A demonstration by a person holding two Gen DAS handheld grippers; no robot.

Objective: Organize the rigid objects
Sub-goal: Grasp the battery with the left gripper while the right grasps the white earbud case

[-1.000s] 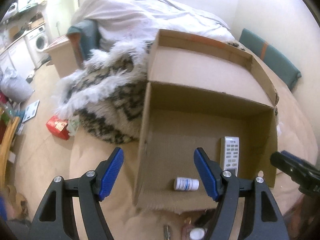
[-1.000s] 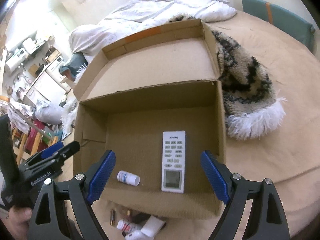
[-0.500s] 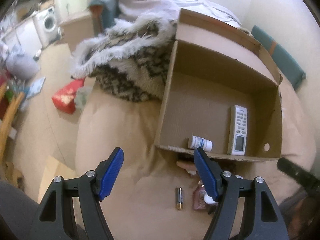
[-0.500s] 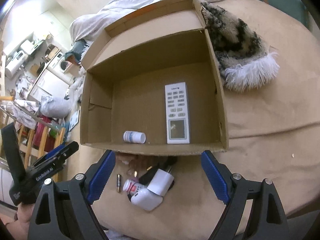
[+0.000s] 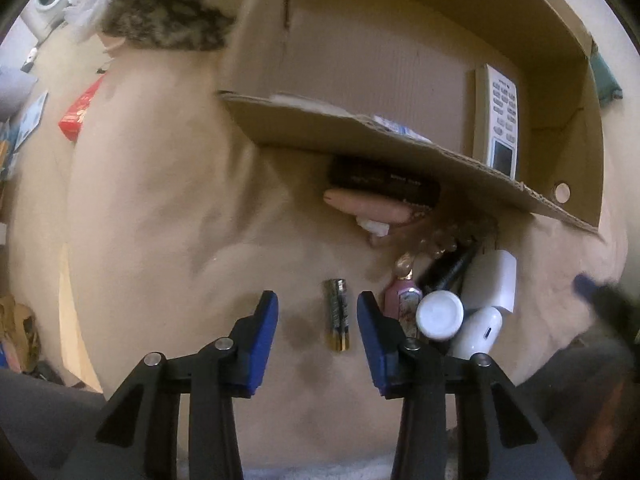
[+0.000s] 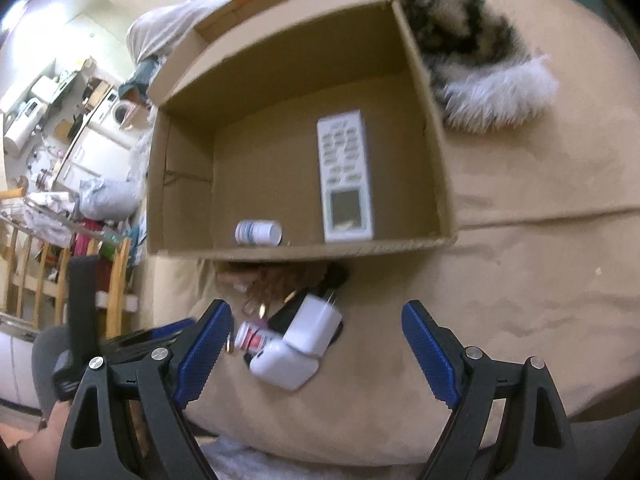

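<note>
The battery (image 5: 338, 314) is being bracketed by the closing left claw (image 5: 317, 314), its long axis lying parallel to the pads, untouched yet.

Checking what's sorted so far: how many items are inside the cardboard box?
2: a white remote control lying flat toward the right, and a small white bottle on its side near the front wall.

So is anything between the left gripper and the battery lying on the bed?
Nothing visible. The battery lies bare on the tan cover between the closing fingers of the left gripper, untouched. The pink bottle sits just outside one finger.
</note>
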